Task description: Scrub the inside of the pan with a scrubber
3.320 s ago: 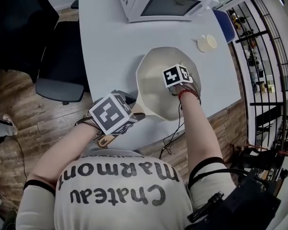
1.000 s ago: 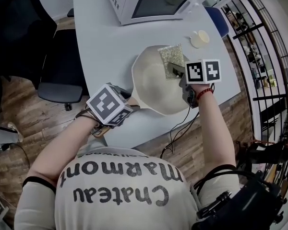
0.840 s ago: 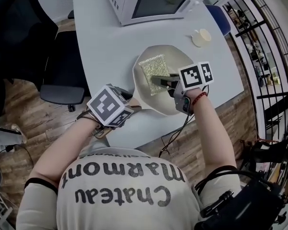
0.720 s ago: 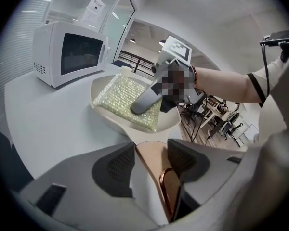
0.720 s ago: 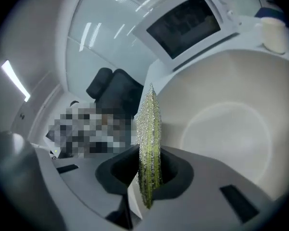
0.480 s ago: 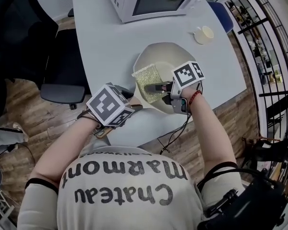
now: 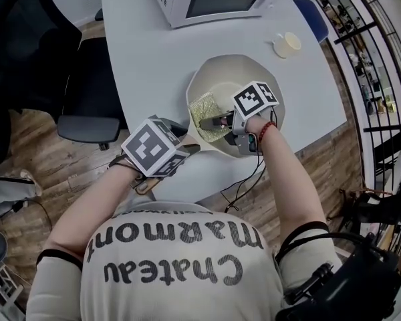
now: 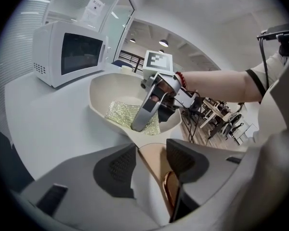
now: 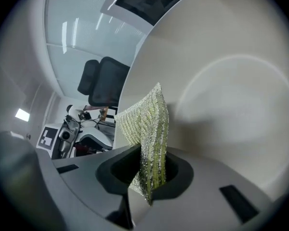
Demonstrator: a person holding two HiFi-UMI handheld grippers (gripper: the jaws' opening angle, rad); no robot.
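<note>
Scrubber (image 7: 205, 112), a light, floppy mesh, lies against the pan (image 7: 254, 69) wall at 8 o'clock, one edge pinched in the right gripper (image 7: 217, 120); it likely folds under pressure, so a deep bite suits. Left gripper (image 7: 184, 146) is closing its jaws on the handle (image 8: 156, 165) at 7 o'clock

Right gripper (image 7: 219, 121) clamped, forearm (image 7: 287, 172) outstretched

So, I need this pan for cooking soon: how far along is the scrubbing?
Done: the right gripper has the scrubber clamped and inside the pan. In hand: the scrubber lies against the pan's floor near the handle, on which the left gripper's jaws are closing. Left: unclear; the pan's bare surface shows no visible dirt, so coverage can't be judged.
</note>
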